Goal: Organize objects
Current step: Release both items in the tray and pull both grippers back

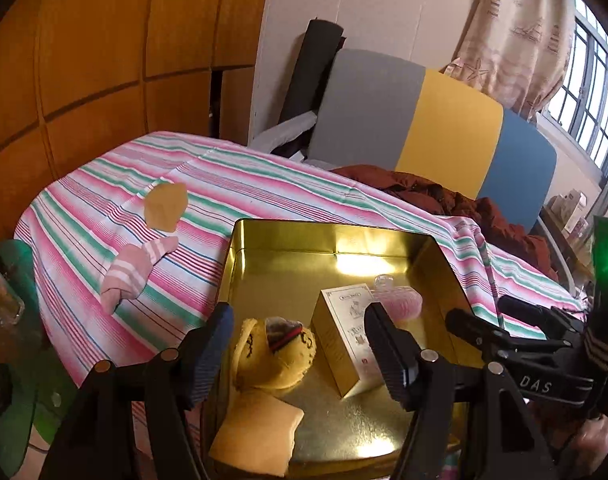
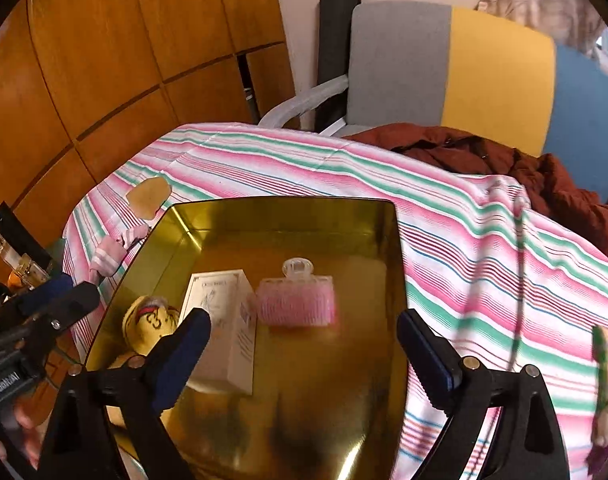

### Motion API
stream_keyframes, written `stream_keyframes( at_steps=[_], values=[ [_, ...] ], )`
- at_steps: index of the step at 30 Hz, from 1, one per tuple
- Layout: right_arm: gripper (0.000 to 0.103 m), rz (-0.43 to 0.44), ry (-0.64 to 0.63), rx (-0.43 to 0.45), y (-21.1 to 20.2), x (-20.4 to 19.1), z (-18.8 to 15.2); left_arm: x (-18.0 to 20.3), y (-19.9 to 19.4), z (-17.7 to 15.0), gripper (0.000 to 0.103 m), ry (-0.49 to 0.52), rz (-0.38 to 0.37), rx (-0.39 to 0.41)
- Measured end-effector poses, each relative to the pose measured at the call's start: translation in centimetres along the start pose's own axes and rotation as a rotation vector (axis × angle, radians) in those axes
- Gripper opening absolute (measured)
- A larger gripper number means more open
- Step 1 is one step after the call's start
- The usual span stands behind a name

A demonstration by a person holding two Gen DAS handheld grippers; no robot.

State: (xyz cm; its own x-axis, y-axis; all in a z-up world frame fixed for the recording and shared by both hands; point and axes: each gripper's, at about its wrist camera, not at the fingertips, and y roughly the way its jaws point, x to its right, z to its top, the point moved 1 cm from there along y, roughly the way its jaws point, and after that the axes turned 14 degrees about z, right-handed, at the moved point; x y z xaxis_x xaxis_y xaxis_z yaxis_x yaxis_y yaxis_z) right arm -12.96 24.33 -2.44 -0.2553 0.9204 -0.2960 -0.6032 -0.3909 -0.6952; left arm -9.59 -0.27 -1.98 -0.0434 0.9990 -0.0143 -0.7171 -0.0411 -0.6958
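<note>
Both hand-held grippers hover released over the gold tin (image 2: 280, 216): left hand-held gripper (image 1: 300, 344) above the yellow sock (image 1: 276, 356), right hand-held gripper (image 2: 304, 348) empty. Pink hair roller (image 2: 296, 304) lies inside beside the box (image 2: 224, 320); pink sock (image 1: 132, 272) on the striped cloth (image 1: 264, 184).

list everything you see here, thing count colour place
tin tray: 1, gold, on the striped cloth
box: 1, white and gold, in the tray
hair roller: 1, pink, in the tray right of the box
yellow sock: 1, rolled, in the tray left of the box
pink sock: 1, striped, on the cloth left of the tray
tan patch: 1, on the cloth beyond the pink sock
striped cloth: 1, pink, green, white
jacket: 1, rust red, on the chair
left gripper: jaws open
right gripper: jaws open
</note>
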Motion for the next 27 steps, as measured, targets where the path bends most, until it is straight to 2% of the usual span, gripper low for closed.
stream_keyframes(
  at_steps=[6,13,27],
  values=[
    [0.098,-0.021,0.024,0.035,-2.2,-0.4,-2.3,0.2,-1.4,-1.1,0.069,0.015,0.005,0.017],
    [0.101,-0.072,-0.005,0.058,-4.1,-1.2,-4.6,0.4,-2.1,-2.5,0.069,0.028,0.019,0.008],
    [0.102,-0.091,0.008,0.093,-6.3,-1.7,-6.3,0.2,-3.1,-4.2,0.069,0.021,0.048,0.017]
  ],
)
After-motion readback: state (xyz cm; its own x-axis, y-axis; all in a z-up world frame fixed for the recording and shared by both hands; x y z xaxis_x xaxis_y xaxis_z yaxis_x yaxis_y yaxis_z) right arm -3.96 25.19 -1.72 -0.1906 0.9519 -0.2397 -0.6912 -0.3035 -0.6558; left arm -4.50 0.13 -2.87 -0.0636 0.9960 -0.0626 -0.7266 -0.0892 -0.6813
